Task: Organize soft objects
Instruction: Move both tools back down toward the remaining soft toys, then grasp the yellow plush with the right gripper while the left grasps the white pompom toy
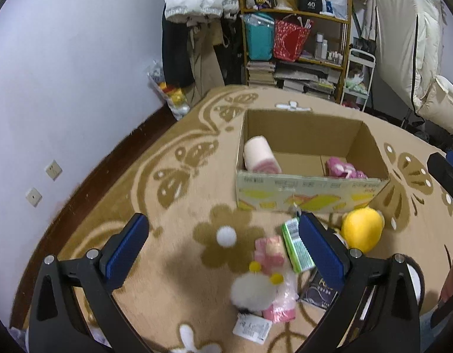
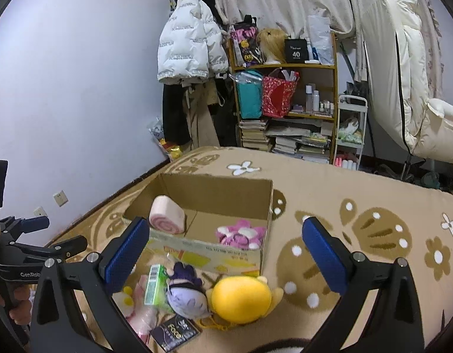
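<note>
**Both grippers held open above the pile in front of the box**

The cardboard box [image 2: 203,206] is seen standing open-topped on the patterned carpet [image 2: 373,200], its printed near wall facing the cameras. Inside it, a pink rolled towel [image 2: 167,214] is leaned in the left corner and a pink plush [image 2: 241,233] is lodged against the right wall; the floor between them is left bare.

Just before the near wall, the remaining soft objects are heaped together: a yellow plush [image 2: 241,298], a purple plush [image 2: 186,295], a green packet [image 2: 154,284], a dark packet [image 2: 175,334], a pink wrapped item [image 1: 270,250] and a white fluffy toy [image 1: 253,289]. A white pom-pom [image 1: 226,235] is set apart to their left.

The left gripper [image 1: 223,253] is held with its fingers spread wide and nothing between the pads. The right gripper [image 2: 223,257] is likewise spread, with nothing gripped.

Open carpet is left to the right of the box and to the left of the pile. The carpet's left edge is bordered by dark flooring and a pale wall [image 2: 79,88]; a cluttered shelf [image 2: 285,67] and hung clothing close the far side.
</note>
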